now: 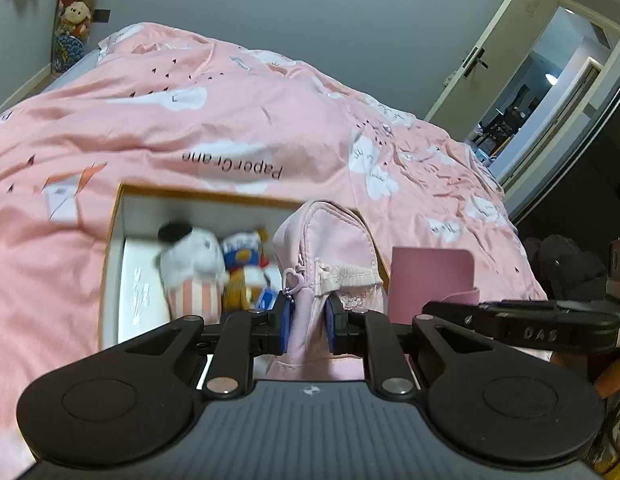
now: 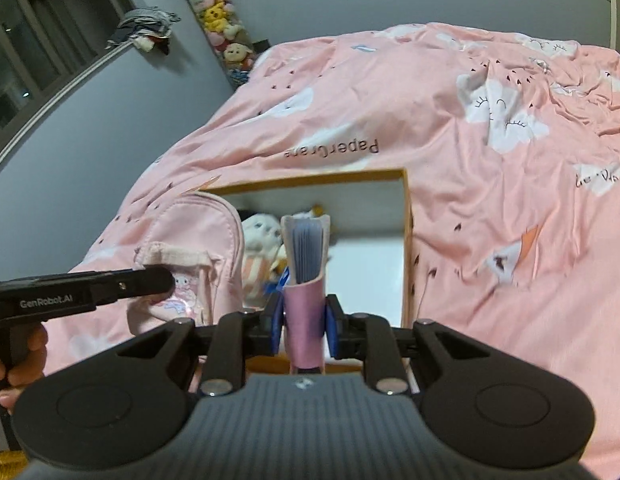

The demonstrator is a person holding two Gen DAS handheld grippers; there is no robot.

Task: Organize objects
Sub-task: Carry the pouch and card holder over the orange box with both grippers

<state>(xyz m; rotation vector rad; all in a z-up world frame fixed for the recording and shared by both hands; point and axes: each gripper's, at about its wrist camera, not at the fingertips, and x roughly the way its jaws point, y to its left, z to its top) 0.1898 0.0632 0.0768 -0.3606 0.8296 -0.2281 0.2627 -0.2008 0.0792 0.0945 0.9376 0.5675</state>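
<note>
Your left gripper (image 1: 308,326) is clamped on the lower edge of a small pink backpack (image 1: 329,248), its blue pads pressing the fabric from both sides. The bag stands upright in the grip, zipper and heart-shaped pull facing you, held up over the near part of the open box (image 1: 120,216). Your right gripper (image 2: 304,326) is closed narrowly on a pink notebook (image 2: 306,268), gripped on its covers with the bluish page edges fanning open at the top. It too hangs above the box, just to the right of the backpack; in the right wrist view the two are near each other but apart.

Below them the box lies on the bed, orange-rimmed with white walls. Inside, at its left half, sit a white plush toy with a striped pink-and-white body (image 1: 192,270) and a duck-like plush in blue and white (image 1: 242,264), touching each other. The right half of the box floor (image 2: 365,272) shows bare white.

Around the box spreads the rumpled pink duvet (image 1: 250,120) printed with white clouds. Far back, a column of stuffed toys (image 2: 218,20) stands against the grey wall, and an open door (image 1: 509,56) shows at the far right of the left wrist view.
</note>
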